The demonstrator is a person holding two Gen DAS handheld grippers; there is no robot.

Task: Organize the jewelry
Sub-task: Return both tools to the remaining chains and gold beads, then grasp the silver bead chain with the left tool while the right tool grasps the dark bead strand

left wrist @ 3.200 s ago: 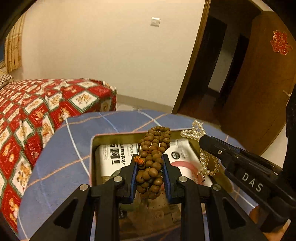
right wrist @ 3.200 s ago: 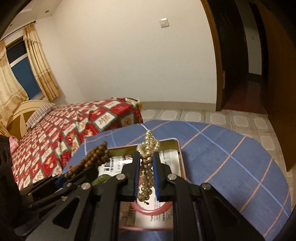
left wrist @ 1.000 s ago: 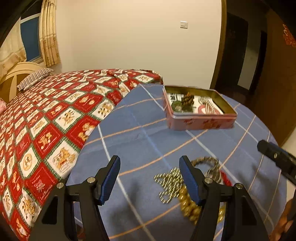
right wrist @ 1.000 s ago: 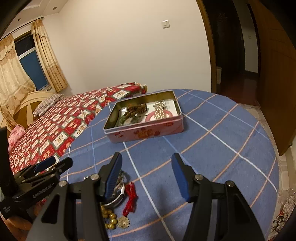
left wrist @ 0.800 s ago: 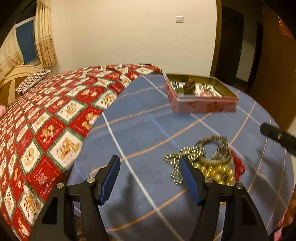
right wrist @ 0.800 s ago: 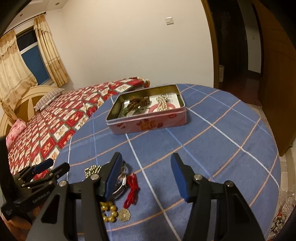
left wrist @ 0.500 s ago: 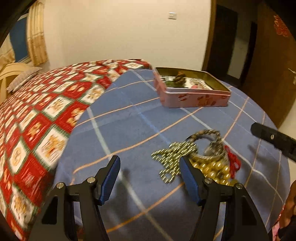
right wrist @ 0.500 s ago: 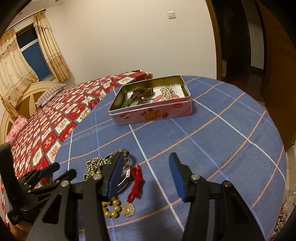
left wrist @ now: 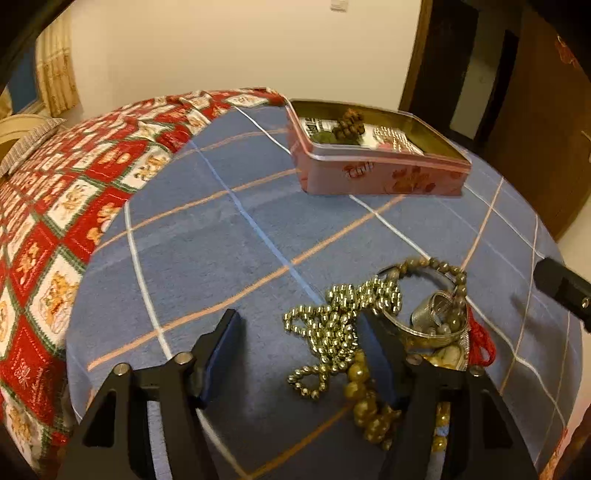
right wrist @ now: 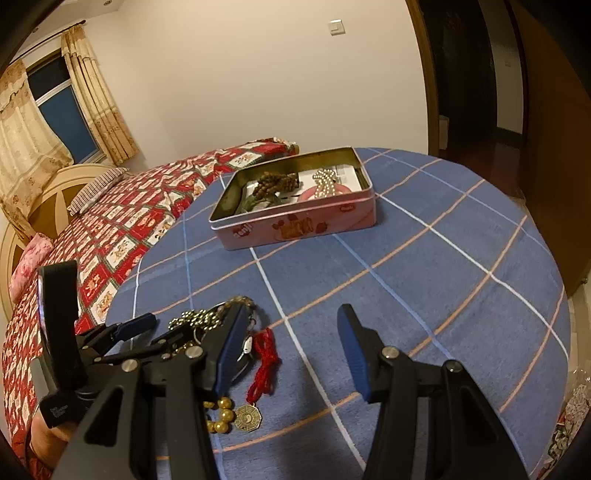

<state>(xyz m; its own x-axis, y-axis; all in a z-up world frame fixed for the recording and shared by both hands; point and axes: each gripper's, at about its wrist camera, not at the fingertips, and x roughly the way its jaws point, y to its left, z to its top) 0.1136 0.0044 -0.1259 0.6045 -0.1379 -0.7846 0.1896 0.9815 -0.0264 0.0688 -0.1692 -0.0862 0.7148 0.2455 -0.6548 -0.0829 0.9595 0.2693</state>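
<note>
Two black grippers with blue pads hang over a round desk covered in a blue cloth crossed by orange and white lines [right wrist: 443,240]; beside it stands a bed with a red-and-white patterned quilt [left wrist: 55,192], and beyond are a cream wall with a light switch [right wrist: 337,26], a curtained window [right wrist: 62,110] and a dark wooden doorway [right wrist: 480,74]. One pink rectangular tin with a gold inside [right wrist: 295,225] sits open at the far side of the desk, holding one cluster of brown wooden beads [right wrist: 277,182] and one strand of white pearls [right wrist: 325,184], side by side. Well apart from it, at the near edge, lies one tangled heap of loose jewelry: a small-beaded gold chain [left wrist: 332,325], a string of large amber beads [left wrist: 364,398], a silver bangle [left wrist: 424,328], a red tassel cord [right wrist: 264,363] and an octagonal brass pendant [right wrist: 248,417], all touching or overlapping. The left gripper [left wrist: 301,354] is spread wide, with the gold chain between its fingers, holding nothing. The right gripper [right wrist: 291,350] is likewise spread wide and empty, its left finger over the heap.
</note>
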